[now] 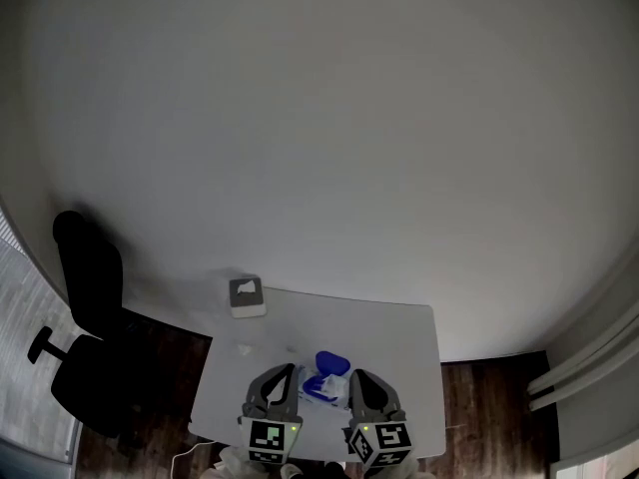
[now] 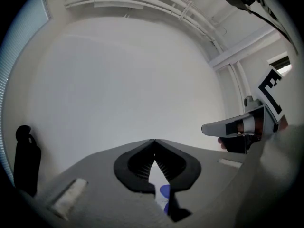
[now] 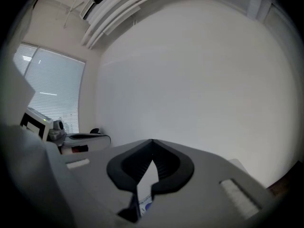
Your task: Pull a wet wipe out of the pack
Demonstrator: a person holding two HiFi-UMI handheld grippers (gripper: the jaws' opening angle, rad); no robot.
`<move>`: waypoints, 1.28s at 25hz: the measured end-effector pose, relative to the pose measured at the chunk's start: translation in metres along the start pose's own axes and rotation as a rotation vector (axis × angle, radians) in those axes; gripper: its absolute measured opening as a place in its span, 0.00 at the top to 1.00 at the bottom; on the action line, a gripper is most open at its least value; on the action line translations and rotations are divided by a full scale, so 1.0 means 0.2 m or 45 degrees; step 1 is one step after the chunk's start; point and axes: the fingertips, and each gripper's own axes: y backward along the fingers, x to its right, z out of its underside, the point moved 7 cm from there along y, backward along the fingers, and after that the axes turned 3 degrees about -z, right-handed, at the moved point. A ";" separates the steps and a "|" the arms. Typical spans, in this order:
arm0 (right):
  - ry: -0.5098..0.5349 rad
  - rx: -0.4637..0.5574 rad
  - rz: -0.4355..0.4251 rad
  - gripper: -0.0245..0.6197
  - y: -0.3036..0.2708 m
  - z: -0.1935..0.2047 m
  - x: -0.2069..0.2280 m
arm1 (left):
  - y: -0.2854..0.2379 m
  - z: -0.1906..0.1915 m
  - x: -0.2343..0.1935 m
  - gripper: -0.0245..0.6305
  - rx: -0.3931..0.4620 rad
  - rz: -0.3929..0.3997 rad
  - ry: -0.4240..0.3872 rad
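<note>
The left gripper [image 1: 288, 370], jaws closed on nothing, sits just beside the white-and-blue soft plastic wet-wipe pack [image 1: 323, 387], which lies lid-open on the white rectangular surface [image 1: 399, 347]. The right gripper [image 1: 355, 375], equally closed and empty, flanks the pack. If nothing pins it down, the light pack may lift with the wipe.

The table [image 1: 399, 367] stands against the far wall [image 1: 329, 118]. The wipe pack [image 1: 324, 387] lies on the table close to its near edge, roughly midway across. The left gripper [image 1: 289, 369] is just left of the pack and the right gripper [image 1: 357, 375] just right of it, so the pack lies between them. A small box [image 1: 247, 296] rests on the table's far left corner. An office chair [image 1: 90, 337] stands on the floor left of the table, and window blinds [image 1: 15, 297] lie further left.
</note>
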 end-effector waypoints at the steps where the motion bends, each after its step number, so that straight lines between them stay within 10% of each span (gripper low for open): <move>1: -0.002 0.000 0.005 0.95 0.01 0.00 0.01 | -0.01 0.00 0.01 0.96 -0.001 0.007 0.000; 32: -0.107 0.061 -0.049 0.95 -0.11 -0.04 0.55 | -0.47 -0.10 0.33 0.96 -0.040 0.019 -0.116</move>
